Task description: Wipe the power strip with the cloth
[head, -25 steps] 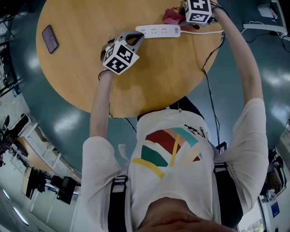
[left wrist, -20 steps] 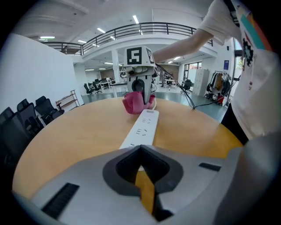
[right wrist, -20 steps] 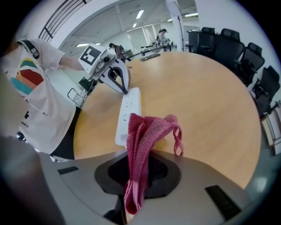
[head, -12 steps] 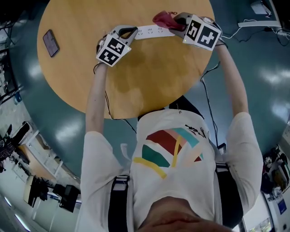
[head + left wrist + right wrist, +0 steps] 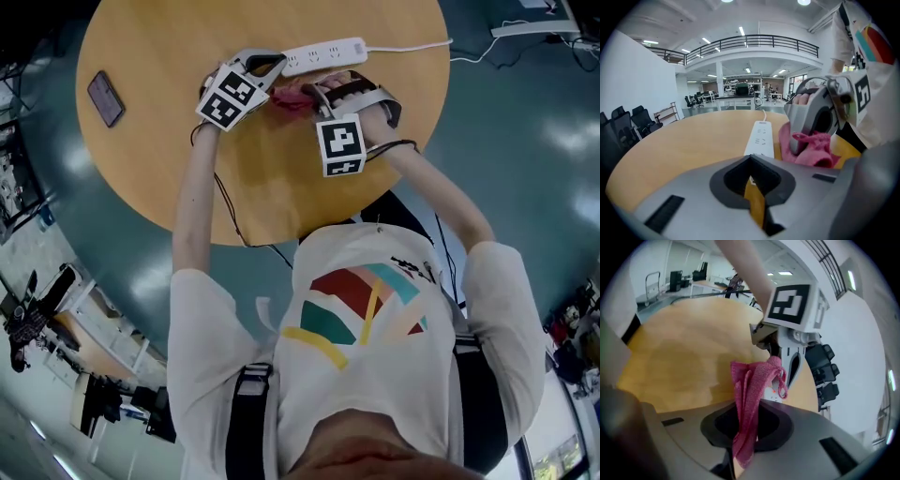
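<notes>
The wiping is not in contact at this moment: the cloth [image 5: 751, 390] hangs clear of the strip [image 5: 323, 54], bunched on the near side of its left part. From these views I cannot tell how much of the strip has been wiped. I judge that the cloth has to go back onto its top face for any stroke that is left.

The right claw [image 5: 317, 94] is clenched on the cloth. A long fold runs down between its jaws, and a loose loop stands up past the tips. The left claw [image 5: 751, 183] is clenched on nothing, its yellow pads pressed together. Its tip lies at the strip's left end. Whether it touches or pins that end, I cannot tell.

The strip lies flat on the far part of the round worktop [image 5: 281, 187], slightly slanted. It is long, narrow and white, with a row of sockets along its top. The right claw's view shows a small red light on the bit not hidden by the cloth. Its white cable [image 5: 412, 45] leaves the right end and runs off the worktop's right edge. No dirt or marks show on it.

A phone [image 5: 105, 98] lies well apart at the left
</notes>
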`<state>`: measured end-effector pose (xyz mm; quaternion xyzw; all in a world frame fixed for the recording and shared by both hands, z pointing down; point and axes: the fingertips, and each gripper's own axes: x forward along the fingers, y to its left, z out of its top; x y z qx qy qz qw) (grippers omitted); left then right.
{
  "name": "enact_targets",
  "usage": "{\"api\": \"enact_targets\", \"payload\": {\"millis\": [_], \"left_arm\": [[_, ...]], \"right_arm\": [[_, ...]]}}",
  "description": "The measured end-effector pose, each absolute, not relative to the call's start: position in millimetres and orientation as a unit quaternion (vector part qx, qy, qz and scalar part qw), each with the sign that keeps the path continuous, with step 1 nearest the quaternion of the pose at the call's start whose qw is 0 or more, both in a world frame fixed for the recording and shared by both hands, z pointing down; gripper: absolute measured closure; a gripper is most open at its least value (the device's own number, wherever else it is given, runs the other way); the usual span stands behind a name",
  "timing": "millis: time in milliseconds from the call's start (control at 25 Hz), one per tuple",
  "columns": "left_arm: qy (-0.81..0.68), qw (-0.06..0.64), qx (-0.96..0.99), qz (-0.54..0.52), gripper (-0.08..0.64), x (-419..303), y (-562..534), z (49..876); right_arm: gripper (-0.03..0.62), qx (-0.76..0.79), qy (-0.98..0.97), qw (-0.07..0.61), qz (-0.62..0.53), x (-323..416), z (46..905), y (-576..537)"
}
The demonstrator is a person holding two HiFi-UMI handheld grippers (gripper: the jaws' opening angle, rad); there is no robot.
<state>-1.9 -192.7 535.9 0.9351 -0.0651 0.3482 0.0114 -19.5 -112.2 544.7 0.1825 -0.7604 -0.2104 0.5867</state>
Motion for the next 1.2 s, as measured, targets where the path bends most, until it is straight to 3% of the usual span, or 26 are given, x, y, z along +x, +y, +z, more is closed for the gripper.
{"api": "enact_targets", "payload": {"millis": [200,640,1200], "left_arm": [[-0.046,0.001,0.934,0.354,0.520,-4,-193,530],[-0.044,-0.013,0.933,0.358,0.520,-4,-191,533],[-0.044,-0.020,0.928,0.369,0.520,-1,-179,543]], "right_arm": [[0.554,0.205,-0.697,0.619,-0.298,-33,551,-132],[0.554,0.210,-0.701,0.616,-0.291,-27,556,-137],[0.554,0.238,-0.633,0.686,-0.269,115,571,-134]]}}
